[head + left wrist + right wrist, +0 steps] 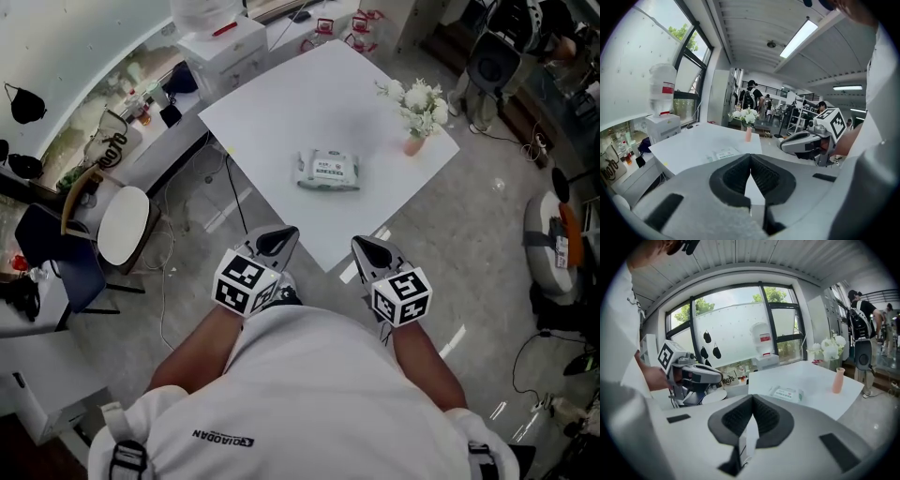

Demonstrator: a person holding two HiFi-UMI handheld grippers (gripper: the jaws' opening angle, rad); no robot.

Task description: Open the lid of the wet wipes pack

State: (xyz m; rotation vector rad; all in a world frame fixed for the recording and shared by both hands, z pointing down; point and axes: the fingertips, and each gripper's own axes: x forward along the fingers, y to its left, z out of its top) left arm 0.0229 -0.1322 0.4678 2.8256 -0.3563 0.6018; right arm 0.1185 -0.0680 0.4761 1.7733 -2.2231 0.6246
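The wet wipes pack [328,171], white with green print, lies flat near the middle of the white table [281,112]. It also shows in the left gripper view as the pack [724,153] and in the right gripper view as the pack [786,393]. Both grippers hover off the table's near corner, short of the pack. My left gripper [286,235] is shut with nothing in it, jaw tips touching [750,155]. My right gripper [362,244] is likewise shut and empty [752,397]. Each gripper sees the other beside it.
A pink vase of white flowers [417,112] stands at the table's right corner. A round-seat chair [122,225] and a cluttered counter lie to the left. A water dispenser [662,96] stands by the window. People stand far behind [750,96].
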